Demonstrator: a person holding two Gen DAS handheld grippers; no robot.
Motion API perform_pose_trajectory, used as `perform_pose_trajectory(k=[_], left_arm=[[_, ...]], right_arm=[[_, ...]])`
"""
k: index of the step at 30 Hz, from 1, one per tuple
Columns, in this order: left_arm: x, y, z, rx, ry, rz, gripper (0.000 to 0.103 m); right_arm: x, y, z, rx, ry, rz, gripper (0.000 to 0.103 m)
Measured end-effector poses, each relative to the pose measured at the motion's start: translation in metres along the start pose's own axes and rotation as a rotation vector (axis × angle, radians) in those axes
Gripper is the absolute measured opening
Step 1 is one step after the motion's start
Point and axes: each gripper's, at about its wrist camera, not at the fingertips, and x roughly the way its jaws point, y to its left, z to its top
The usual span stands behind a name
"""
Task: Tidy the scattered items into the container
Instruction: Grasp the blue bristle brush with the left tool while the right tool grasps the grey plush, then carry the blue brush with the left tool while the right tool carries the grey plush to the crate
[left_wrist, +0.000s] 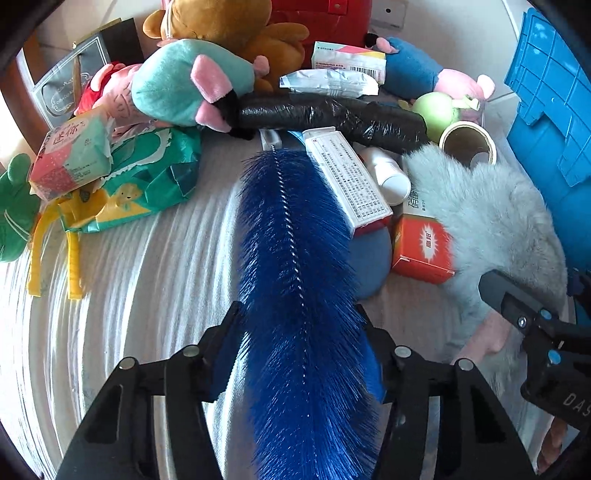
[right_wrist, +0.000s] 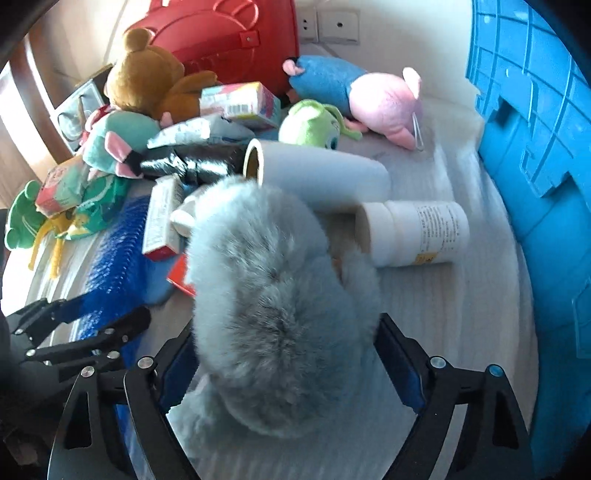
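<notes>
A long blue bristle brush (left_wrist: 295, 258) lies on the white bedding, pointing away from me. My left gripper (left_wrist: 301, 332) straddles its near part, and both pads touch the bristles. To its right lies a grey furry plush (right_wrist: 273, 295), with my right gripper (right_wrist: 286, 350) closed against its two sides. In the right wrist view the left gripper (right_wrist: 88, 314) shows at the lower left, around the brush (right_wrist: 114, 258). The blue plastic crate (right_wrist: 535, 147) stands at the right edge, its ribbed wall (left_wrist: 546, 110) facing me.
Behind lie a black wrapped roll (left_wrist: 332, 114), a white printed box (left_wrist: 351, 181), an orange box (left_wrist: 421, 247), a white bottle (right_wrist: 417, 232), a paper roll (right_wrist: 317, 173), tissue packs (left_wrist: 70, 158), several plush toys (left_wrist: 184, 85) and a red bag (right_wrist: 229, 33).
</notes>
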Motion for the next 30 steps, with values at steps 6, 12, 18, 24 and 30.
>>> perform_pose_trajectory(k=[6,12,18,24,30], left_arm=[[-0.012,-0.004,-0.001,0.000,-0.028,-0.010,0.013],[-0.053,0.003,-0.017,-0.016,-0.069,-0.005,0.012],[-0.070,0.016,-0.062,-0.022,-0.052,-0.010,0.012],[-0.120,0.013,-0.085,-0.015,-0.098,0.010,0.012],[-0.175,0.014,-0.094,-0.012,-0.173,0.019,0.012]], right_arm=[[0.016,0.005,0.012,0.016,0.061,-0.002,0.045],[-0.006,0.013,-0.006,-0.002,0.056,0.039,0.044],[-0.037,0.027,-0.030,-0.028,0.041,0.076,0.043],[-0.071,0.035,-0.041,-0.043,0.013,0.097,0.043],[-0.118,0.049,-0.049,-0.068,-0.041,0.115,0.043]])
